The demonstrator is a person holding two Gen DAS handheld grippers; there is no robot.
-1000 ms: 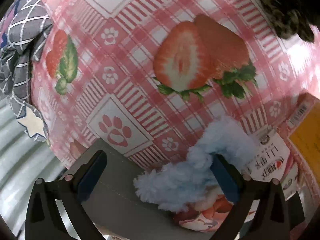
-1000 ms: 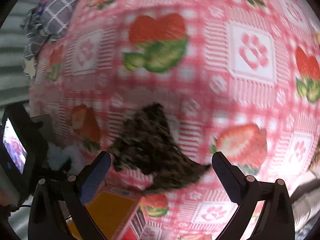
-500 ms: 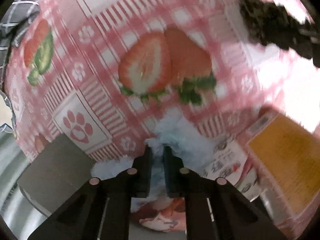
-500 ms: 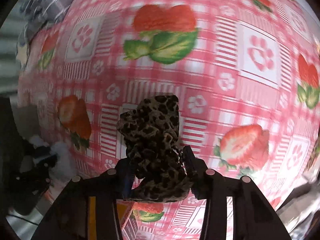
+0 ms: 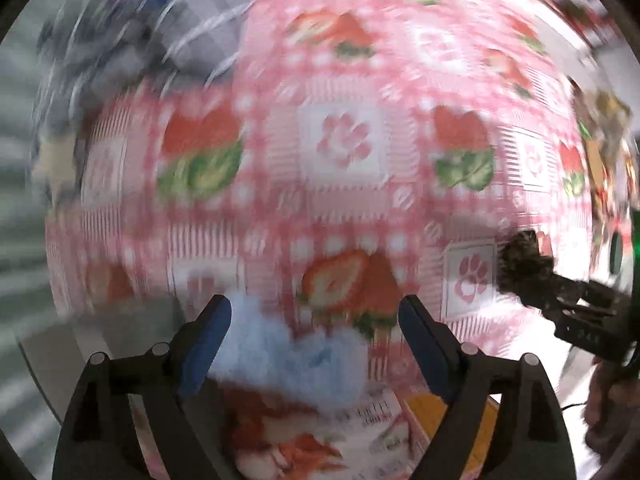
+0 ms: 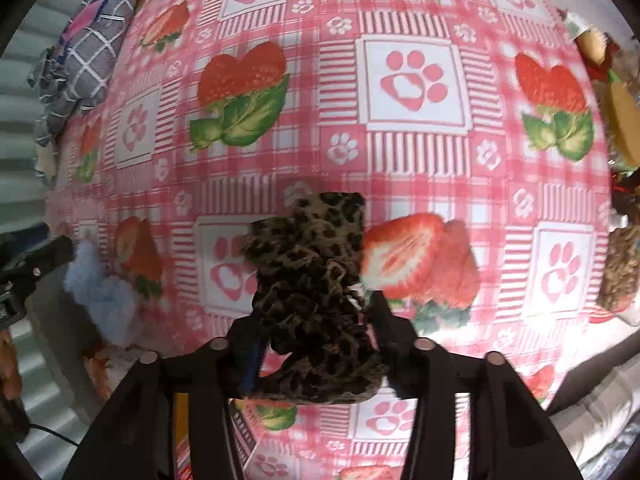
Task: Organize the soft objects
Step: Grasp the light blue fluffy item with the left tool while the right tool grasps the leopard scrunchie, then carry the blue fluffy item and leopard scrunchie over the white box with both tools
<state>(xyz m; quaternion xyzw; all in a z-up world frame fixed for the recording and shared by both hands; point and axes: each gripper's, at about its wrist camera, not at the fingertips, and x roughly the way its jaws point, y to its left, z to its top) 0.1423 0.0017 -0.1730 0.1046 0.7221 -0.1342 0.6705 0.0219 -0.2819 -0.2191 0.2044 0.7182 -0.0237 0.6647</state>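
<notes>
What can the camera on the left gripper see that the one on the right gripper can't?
Only the left view shows the open left gripper, its jaws just reopened, nothing pressed between them, and the right gripper from outside.

Only the right view shows the right gripper closed on the leopard-print cloth, and the objects at the table's right edge sharply.

Both show the strawberry tablecloth, the fluffy blue cloth, the grey checked fabric and the leopard-print cloth.

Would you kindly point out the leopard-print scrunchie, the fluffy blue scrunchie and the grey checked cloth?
leopard-print scrunchie [image 6: 316,280]: right wrist view, its gathered middle.
fluffy blue scrunchie [image 5: 280,354]: left wrist view, its fuzzy centre.
grey checked cloth [image 6: 94,54]: right wrist view, its folded face.
</notes>
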